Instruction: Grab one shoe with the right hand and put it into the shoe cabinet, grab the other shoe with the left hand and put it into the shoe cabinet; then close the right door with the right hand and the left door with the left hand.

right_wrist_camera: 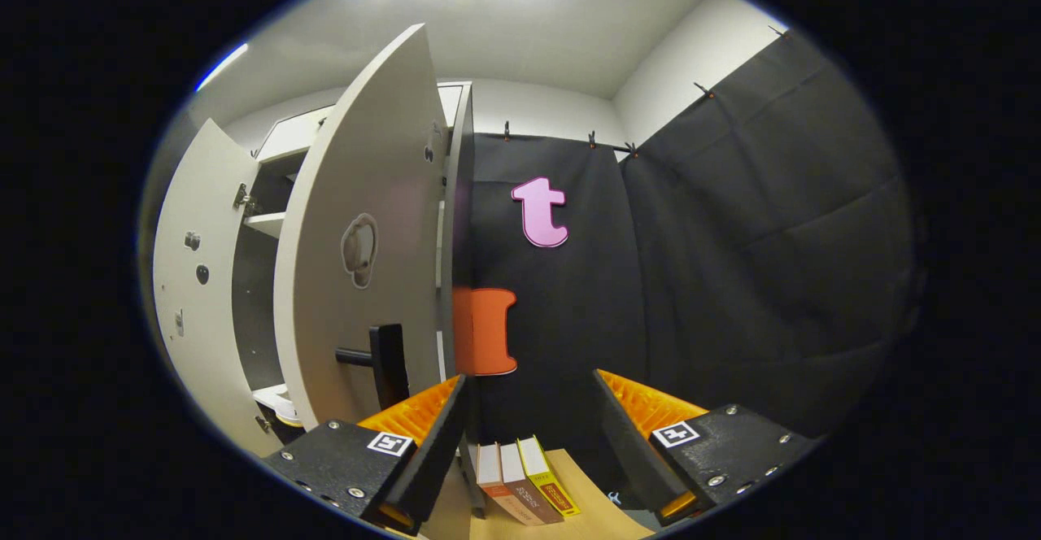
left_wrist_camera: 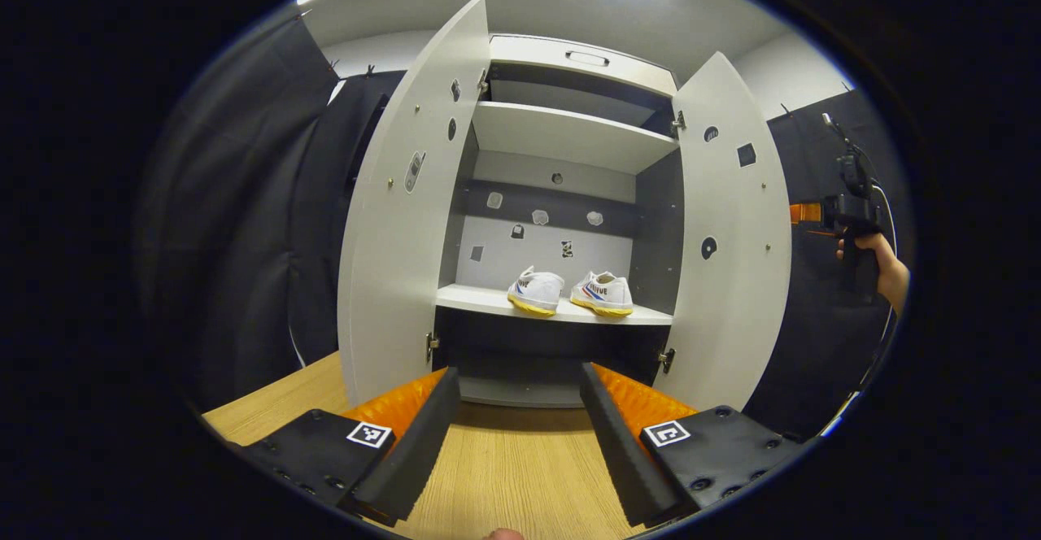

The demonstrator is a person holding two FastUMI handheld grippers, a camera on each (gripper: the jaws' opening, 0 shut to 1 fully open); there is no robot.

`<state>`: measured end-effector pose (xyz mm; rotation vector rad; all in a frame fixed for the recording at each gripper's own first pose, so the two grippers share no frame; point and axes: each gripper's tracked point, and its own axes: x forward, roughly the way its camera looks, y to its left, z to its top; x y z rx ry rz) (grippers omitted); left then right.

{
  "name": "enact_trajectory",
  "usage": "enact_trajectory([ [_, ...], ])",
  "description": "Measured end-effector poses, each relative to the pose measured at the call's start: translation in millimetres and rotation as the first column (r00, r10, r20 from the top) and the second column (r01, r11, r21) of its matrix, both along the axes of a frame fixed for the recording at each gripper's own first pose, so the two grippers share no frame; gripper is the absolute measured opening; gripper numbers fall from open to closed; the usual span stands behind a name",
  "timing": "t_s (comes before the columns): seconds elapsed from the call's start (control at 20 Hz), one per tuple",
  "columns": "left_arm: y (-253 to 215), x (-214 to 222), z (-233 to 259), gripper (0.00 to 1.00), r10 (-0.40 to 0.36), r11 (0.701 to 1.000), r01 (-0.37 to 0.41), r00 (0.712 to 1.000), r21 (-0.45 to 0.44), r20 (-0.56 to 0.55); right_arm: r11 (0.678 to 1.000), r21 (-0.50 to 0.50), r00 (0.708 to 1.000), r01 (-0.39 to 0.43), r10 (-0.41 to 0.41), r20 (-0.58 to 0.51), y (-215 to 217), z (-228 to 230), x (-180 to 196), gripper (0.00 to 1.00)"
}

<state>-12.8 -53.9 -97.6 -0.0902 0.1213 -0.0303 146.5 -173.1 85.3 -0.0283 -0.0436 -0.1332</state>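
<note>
Two white shoes, one (left_wrist_camera: 537, 289) on the left and the other (left_wrist_camera: 603, 293) on the right, stand side by side on the middle shelf (left_wrist_camera: 480, 302) of the grey shoe cabinet. Both doors stand open: the left door (left_wrist_camera: 402, 215) and the right door (left_wrist_camera: 728, 239). My left gripper (left_wrist_camera: 520, 426) is open and empty, low over the wooden table, facing the cabinet. Far right in the left gripper view, a hand holds the right gripper (left_wrist_camera: 846, 215) beyond the right door. In the right gripper view, my right gripper (right_wrist_camera: 529, 434) is open, beside the right door's outer face (right_wrist_camera: 366, 239) and its dark handle (right_wrist_camera: 382, 361).
The wooden table (left_wrist_camera: 504, 467) runs from my left gripper to the cabinet foot. Three books (right_wrist_camera: 524, 479) stand on the table between the right gripper's fingers. An upper shelf (left_wrist_camera: 569, 133) sits above the shoes. Black cloth walls hang on both sides.
</note>
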Motion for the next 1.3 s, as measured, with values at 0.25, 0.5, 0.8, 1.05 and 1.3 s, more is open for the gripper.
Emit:
enact_trajectory([
  [0.25, 12, -3, -2, 0.99, 0.012, 1.0, -0.012, 1.0, 0.001, -0.004, 0.996, 0.024, 0.996, -0.084, 0.085, -0.009, 48, -2, 5, 0.92],
  [0.5, 37, -8, 2, 0.99, 0.061, 0.998, -0.061, 0.998, 0.011, 0.0, 0.986, 0.062, 0.988, -0.152, 0.153, -0.018, 88, -7, 26, 0.92],
  [0.8, 64, -19, 9, 0.97, 0.126, 0.992, -0.126, 0.992, 0.014, 0.014, 0.964, 0.129, 0.972, -0.232, 0.236, -0.011, 141, -14, 57, 0.92],
  [1.05, 73, -29, 13, 0.96, 0.151, 0.988, -0.152, 0.988, 0.028, 0.021, 0.968, 0.071, 0.97, -0.24, 0.241, -0.013, 163, -14, 68, 0.94],
  [1.3, 74, -32, 14, 0.96, 0.153, 0.988, -0.154, 0.988, 0.029, 0.02, 0.968, 0.072, 0.97, -0.241, 0.242, 0.0, 161, -2, 56, 0.94],
])
